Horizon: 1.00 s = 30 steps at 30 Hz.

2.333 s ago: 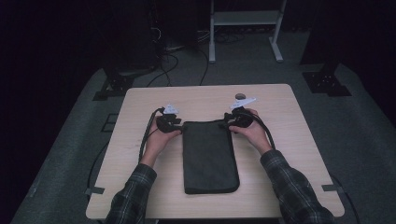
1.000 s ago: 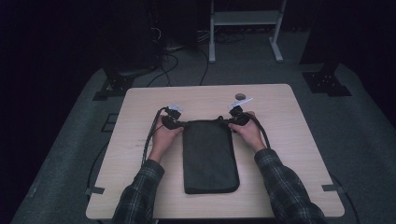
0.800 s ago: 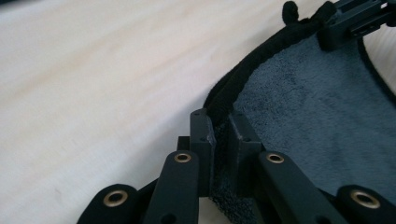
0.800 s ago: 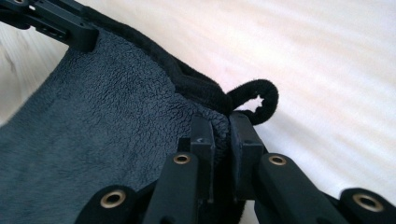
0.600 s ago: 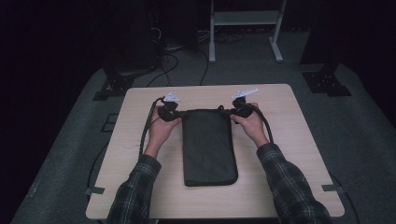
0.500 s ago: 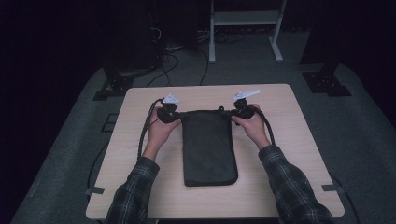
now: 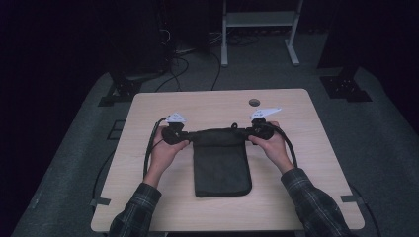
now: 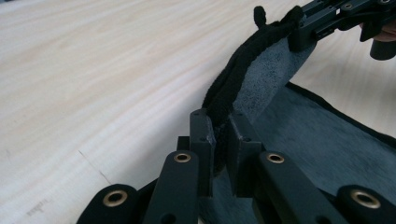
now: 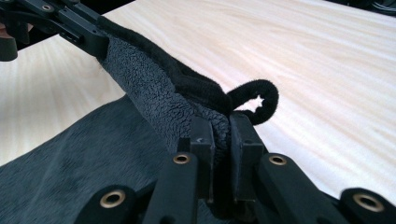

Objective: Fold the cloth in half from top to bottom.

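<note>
Two tongs, left (image 7: pixel 184 136) and right (image 7: pixel 248 133), pinch the dark fleece drawstring pouch's (image 7: pixel 220 165) top corners above the pale wooden bench (image 7: pixel 306 148); lift evenly, keeping the edge taut.

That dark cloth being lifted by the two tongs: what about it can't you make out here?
- Dark cloth, high view: too dim to tell a folded towel from a pouch.
- Left gripper view: left tongs cover the pinched corner; the frame's edge cuts off the rest.
- Right gripper view: right tongs hide where the small loop attaches.
</note>
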Motion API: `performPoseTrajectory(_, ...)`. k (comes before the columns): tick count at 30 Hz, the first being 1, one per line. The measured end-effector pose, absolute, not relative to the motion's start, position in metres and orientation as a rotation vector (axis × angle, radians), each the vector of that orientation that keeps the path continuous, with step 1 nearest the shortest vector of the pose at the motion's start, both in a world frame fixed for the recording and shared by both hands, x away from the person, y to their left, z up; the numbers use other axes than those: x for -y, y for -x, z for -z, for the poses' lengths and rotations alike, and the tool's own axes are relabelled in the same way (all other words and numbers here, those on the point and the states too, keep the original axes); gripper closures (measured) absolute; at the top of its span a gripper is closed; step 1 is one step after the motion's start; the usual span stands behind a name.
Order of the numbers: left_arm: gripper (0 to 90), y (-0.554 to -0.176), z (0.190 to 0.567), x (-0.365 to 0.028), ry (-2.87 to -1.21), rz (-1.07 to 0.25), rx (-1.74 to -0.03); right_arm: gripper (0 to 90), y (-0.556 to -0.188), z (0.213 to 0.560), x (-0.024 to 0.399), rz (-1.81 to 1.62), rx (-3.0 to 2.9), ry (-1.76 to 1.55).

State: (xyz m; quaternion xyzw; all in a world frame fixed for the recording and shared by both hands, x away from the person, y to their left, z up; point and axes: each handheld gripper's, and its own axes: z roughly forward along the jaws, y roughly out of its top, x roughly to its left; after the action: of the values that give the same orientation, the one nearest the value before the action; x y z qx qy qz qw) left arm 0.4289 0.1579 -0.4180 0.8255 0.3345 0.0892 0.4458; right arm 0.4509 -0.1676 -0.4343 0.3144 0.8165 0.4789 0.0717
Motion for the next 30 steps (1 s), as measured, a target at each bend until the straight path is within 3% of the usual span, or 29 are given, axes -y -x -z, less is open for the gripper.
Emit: performPoseTrajectory(30, 81.7, -0.328, 0.437, -0.160, -2.117, -0.132, -0.725, 80.2, -0.345, 0.445, 0.176, -1.460, -2.563, -0.765)
